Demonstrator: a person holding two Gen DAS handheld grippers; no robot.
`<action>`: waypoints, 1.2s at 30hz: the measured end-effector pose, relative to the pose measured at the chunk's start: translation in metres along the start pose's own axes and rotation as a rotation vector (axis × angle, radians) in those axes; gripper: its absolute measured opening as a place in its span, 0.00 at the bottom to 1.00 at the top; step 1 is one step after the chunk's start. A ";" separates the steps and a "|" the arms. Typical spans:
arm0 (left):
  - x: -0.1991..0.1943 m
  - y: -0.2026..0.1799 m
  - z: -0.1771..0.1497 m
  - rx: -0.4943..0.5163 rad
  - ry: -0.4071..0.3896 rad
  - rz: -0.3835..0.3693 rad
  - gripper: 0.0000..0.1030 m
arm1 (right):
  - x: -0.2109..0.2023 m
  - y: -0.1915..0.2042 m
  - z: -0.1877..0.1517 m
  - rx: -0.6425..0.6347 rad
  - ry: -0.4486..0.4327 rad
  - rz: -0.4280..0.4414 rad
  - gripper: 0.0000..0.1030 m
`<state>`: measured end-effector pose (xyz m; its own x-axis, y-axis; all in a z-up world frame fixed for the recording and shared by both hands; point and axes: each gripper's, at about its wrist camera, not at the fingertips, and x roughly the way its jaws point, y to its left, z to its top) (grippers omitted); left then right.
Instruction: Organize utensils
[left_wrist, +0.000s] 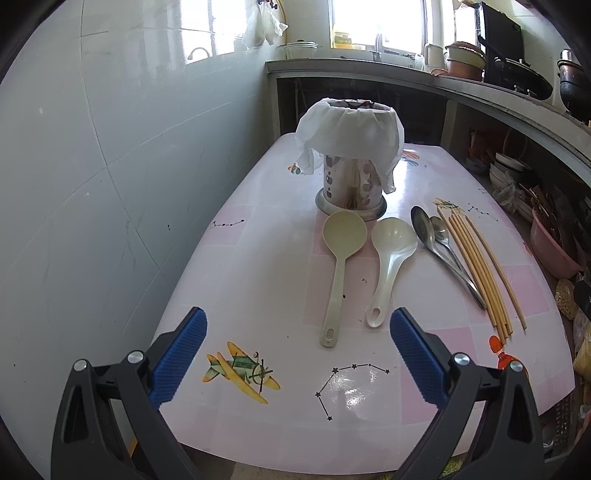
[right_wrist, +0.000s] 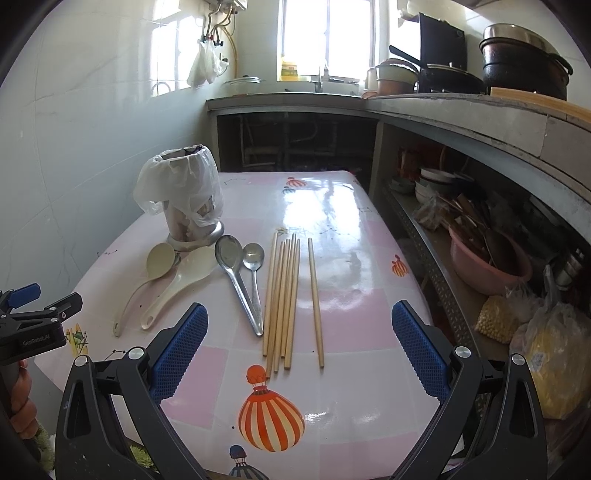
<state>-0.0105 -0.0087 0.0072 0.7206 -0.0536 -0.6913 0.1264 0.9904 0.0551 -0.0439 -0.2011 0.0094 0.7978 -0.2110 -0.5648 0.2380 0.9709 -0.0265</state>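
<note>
- left gripper (left_wrist: 297, 354), right gripper (right_wrist: 299, 354): both spread wide, empty
- 2 plastic ladles (right_wrist: 157, 271), 2 steel spoons (right_wrist: 240, 273), 6 wooden chopsticks (right_wrist: 284, 295), flat on glossy table (right_wrist: 351, 229)
- 1 perforated steel holder (left_wrist: 351, 188), bag-lined, behind ladles

The glossy pink checked tabletop (right_wrist: 343, 229) has printed pictures of balloons and an airplane. A perforated steel utensil holder covered with a white plastic bag (right_wrist: 184, 195) stands at the far left. Near it lie a pale green plastic ladle (left_wrist: 338, 266), a white plastic rice spoon (left_wrist: 388, 258), two metal spoons (right_wrist: 240, 273), then several pale wooden chopsticks (right_wrist: 282, 295), one a little apart.
</note>
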 end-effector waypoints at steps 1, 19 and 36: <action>0.000 0.000 0.000 0.001 0.000 0.000 0.95 | 0.000 0.000 0.000 -0.001 0.000 0.000 0.92; 0.001 -0.001 -0.001 0.001 0.000 0.003 0.95 | -0.001 0.001 -0.001 -0.002 0.001 0.005 0.92; 0.004 -0.001 0.000 -0.001 0.011 0.018 0.95 | 0.000 0.002 -0.001 -0.001 0.007 0.010 0.92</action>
<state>-0.0074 -0.0100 0.0042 0.7154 -0.0346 -0.6979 0.1132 0.9913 0.0670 -0.0443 -0.1992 0.0091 0.7964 -0.2009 -0.5704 0.2300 0.9730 -0.0215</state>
